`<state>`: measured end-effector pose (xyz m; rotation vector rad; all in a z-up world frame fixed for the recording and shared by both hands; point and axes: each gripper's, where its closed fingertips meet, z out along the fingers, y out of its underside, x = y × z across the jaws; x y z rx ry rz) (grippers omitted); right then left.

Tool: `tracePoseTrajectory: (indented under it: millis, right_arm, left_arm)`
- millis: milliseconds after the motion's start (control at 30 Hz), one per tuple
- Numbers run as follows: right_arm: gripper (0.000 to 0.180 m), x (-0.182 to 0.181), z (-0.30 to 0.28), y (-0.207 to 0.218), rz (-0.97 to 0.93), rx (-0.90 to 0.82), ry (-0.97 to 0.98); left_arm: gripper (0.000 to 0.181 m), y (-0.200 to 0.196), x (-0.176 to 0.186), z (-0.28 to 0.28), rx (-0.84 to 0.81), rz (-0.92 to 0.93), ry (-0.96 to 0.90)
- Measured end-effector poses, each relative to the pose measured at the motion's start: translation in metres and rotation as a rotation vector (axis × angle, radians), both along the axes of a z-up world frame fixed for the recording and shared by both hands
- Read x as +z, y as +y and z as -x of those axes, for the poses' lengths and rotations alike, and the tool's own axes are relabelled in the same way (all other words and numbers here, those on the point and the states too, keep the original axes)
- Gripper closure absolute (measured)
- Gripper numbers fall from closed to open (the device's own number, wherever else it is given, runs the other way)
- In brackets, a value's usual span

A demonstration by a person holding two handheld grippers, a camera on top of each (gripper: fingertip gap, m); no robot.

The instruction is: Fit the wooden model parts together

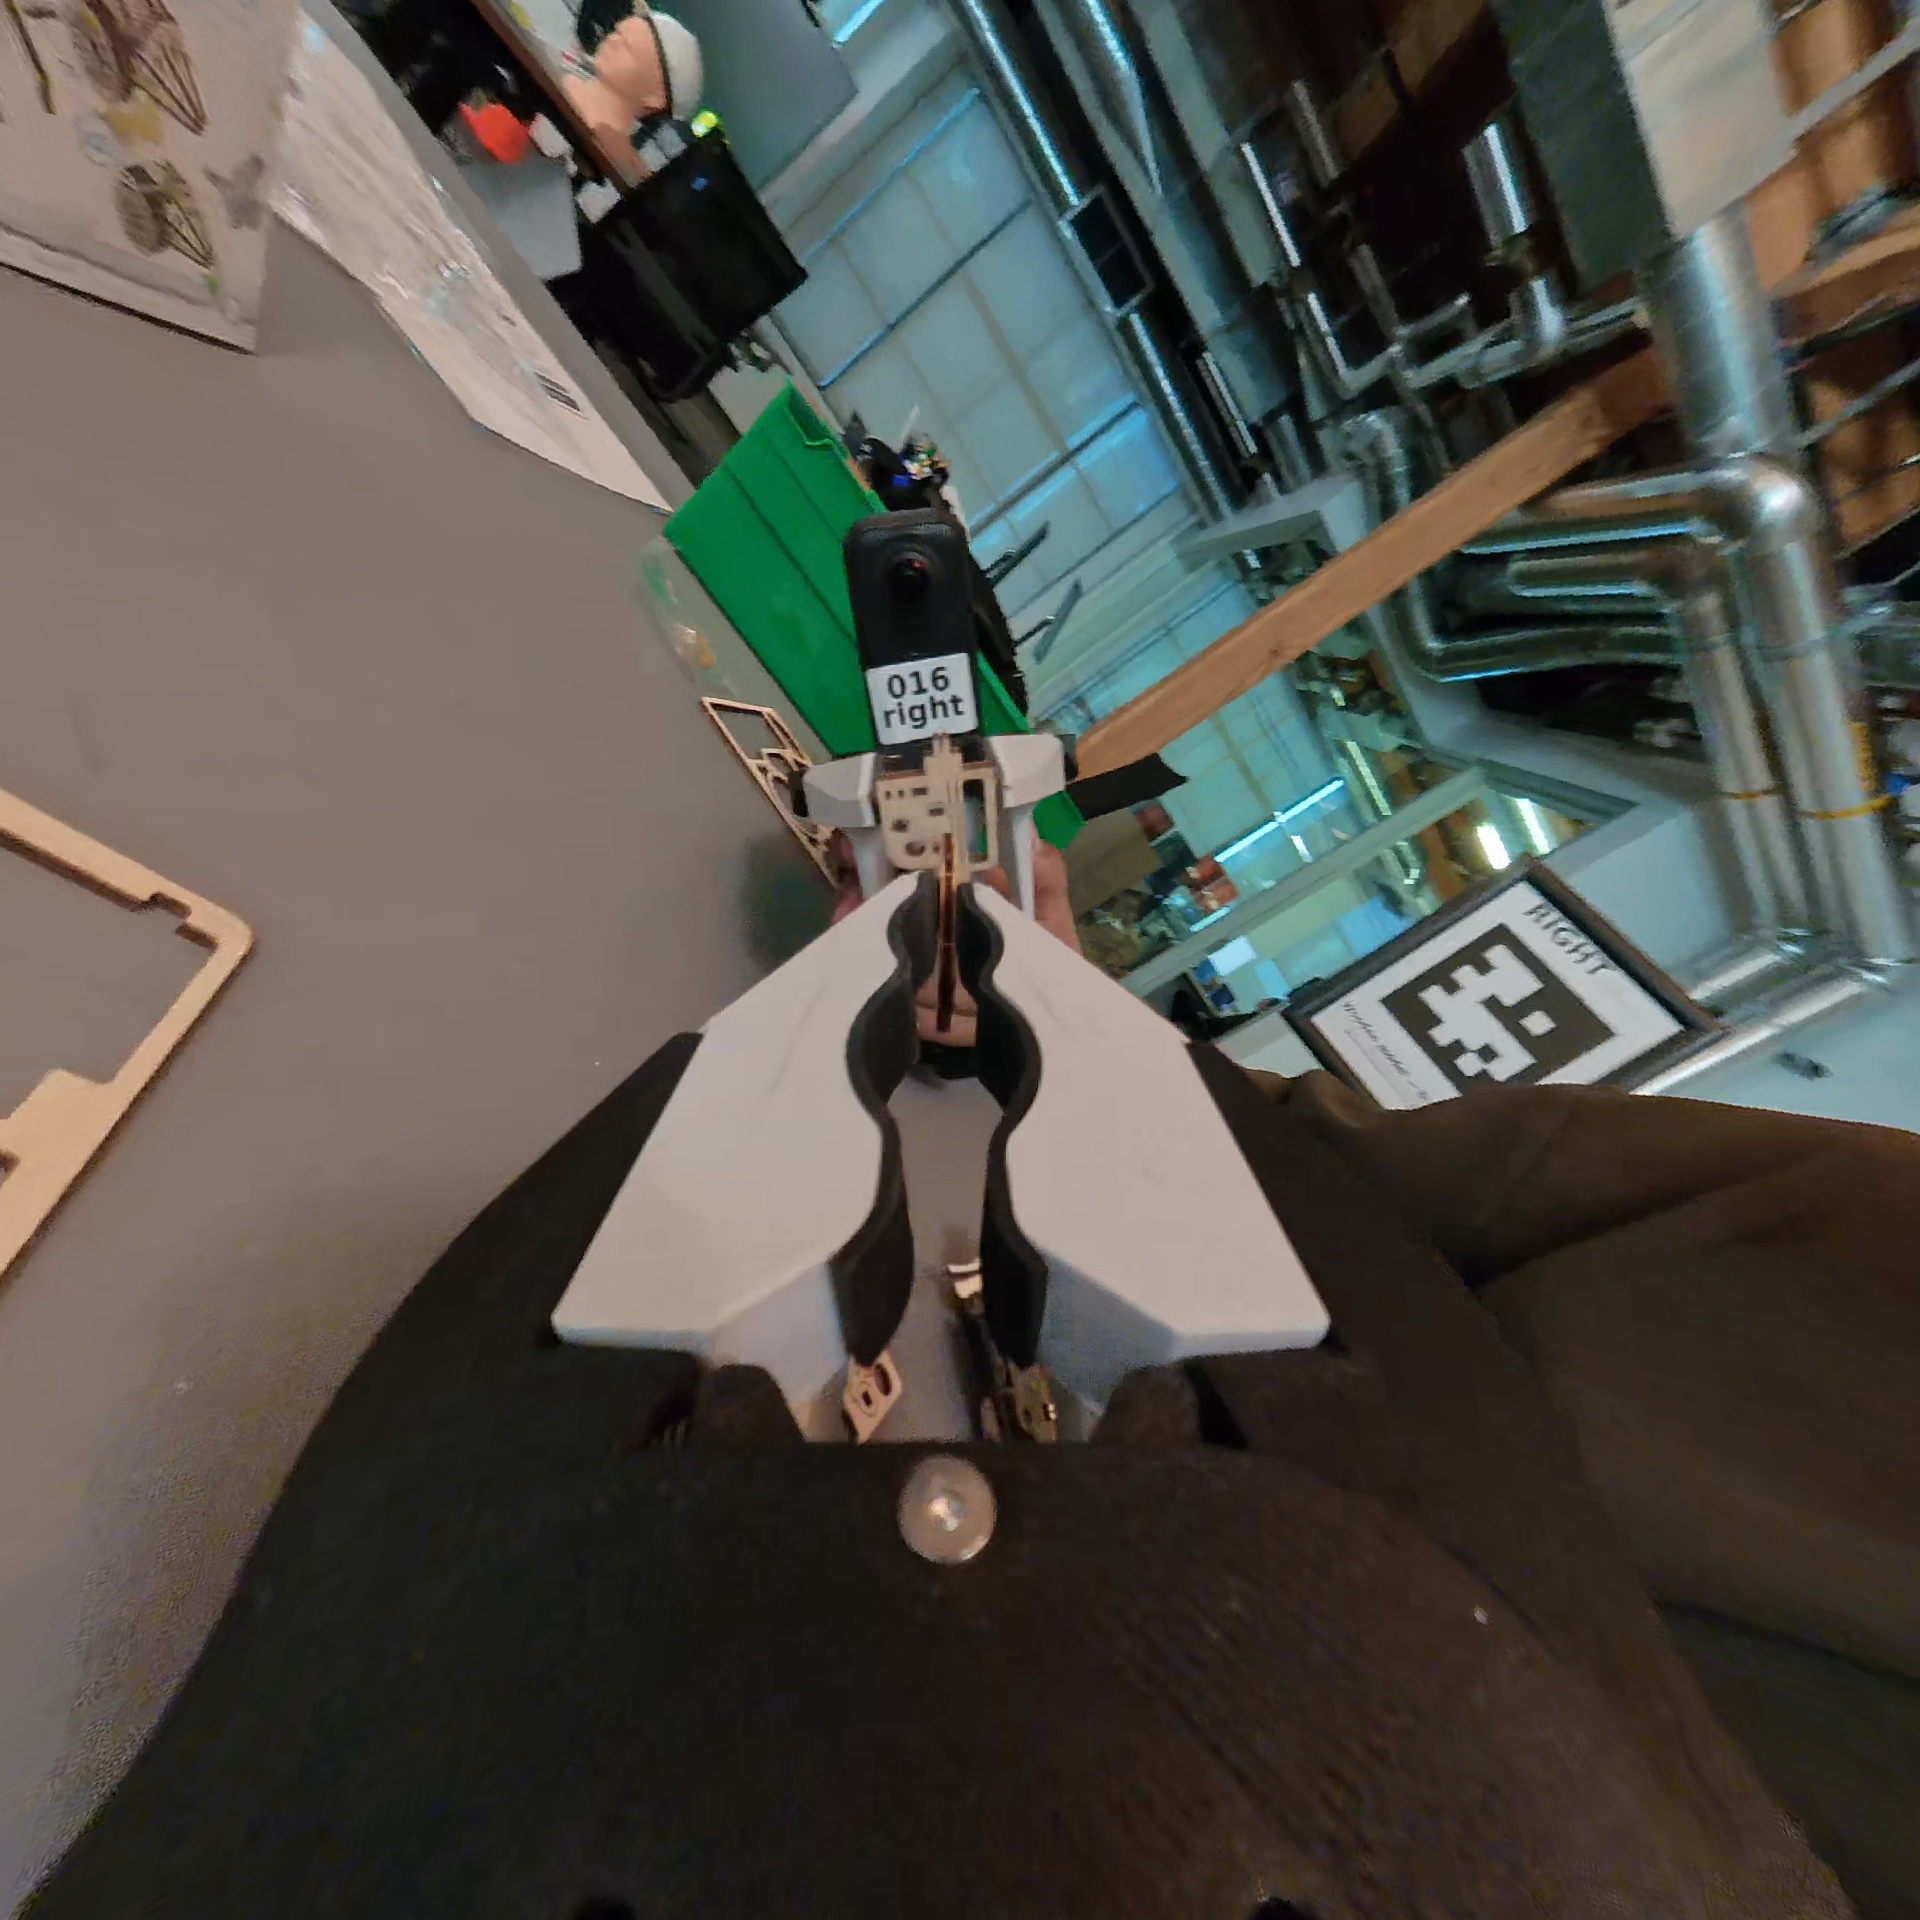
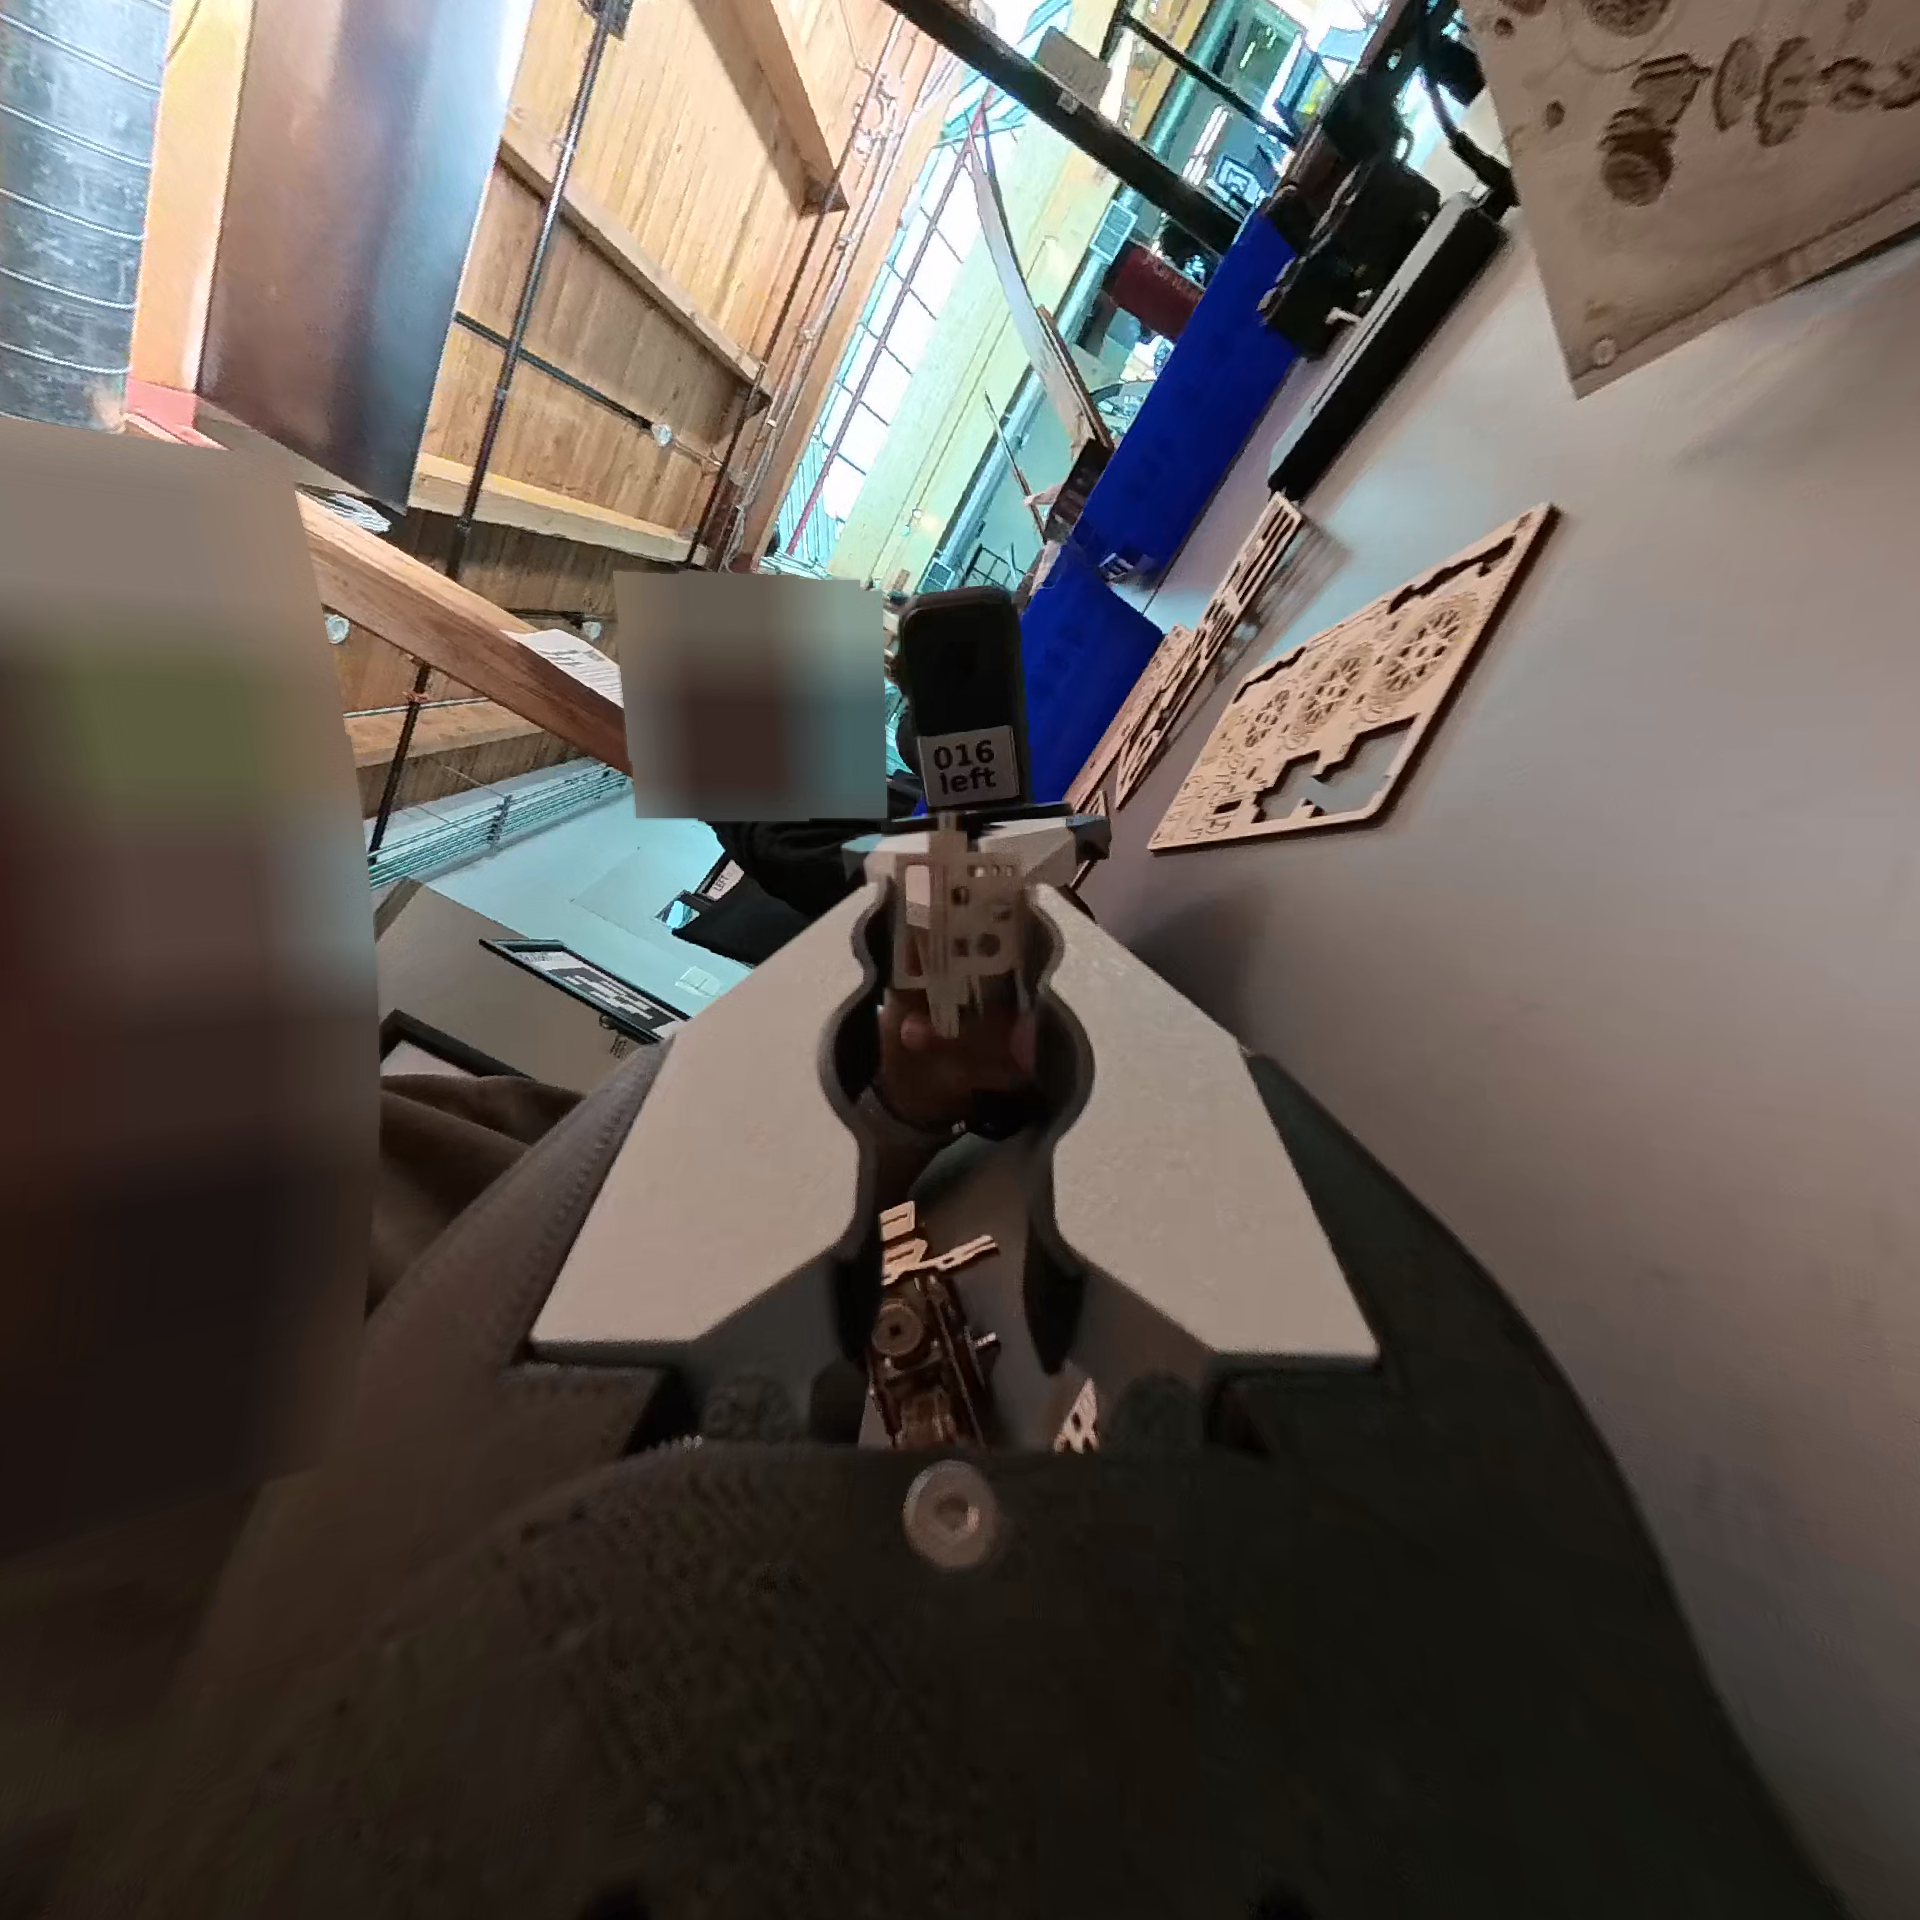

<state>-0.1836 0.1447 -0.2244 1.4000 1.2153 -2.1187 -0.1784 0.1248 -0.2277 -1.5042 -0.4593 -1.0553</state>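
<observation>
In the left wrist view my left gripper (image 1: 948,896) is shut on a thin wooden strip (image 1: 947,940), seen edge-on between the black pads. Straight ahead, the right gripper (image 1: 935,831) faces it and holds a small flat wooden plate (image 1: 907,826) with cut-out holes. The strip's tip meets that plate. In the right wrist view my right gripper (image 2: 951,920) is shut on the plate (image 2: 977,935) by its side edges. The strip (image 2: 948,997) crosses the plate's face, and the left gripper (image 2: 977,831) is just behind. Both grippers are held above the grey table.
Cut-out wooden sheets lie on the grey table (image 1: 364,727): an empty frame (image 1: 156,987), others by a green bin (image 1: 790,582), and a gear-patterned sheet (image 2: 1351,696). A small wooden assembly (image 2: 925,1351) and loose parts (image 1: 1003,1382) lie below the fingers. A framed marker board (image 1: 1486,997) stands nearby. Both grippers' tips are close together, under 4 cm apart.
</observation>
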Motion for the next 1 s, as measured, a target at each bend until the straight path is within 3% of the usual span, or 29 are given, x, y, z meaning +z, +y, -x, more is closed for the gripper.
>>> tracePoseTrajectory:
  millis: [567,1000]
  right_arm:
    - [0.156,-0.010,-0.007,-0.012,0.019,0.129,-0.090]
    - [0.156,-0.021,-0.006,-0.010,-0.168,0.073,-0.073]
  left_arm:
    - [0.180,0.002,-0.009,-0.013,-0.111,0.070,-0.048]
    - [0.180,0.006,-0.020,-0.010,-0.067,0.146,-0.032]
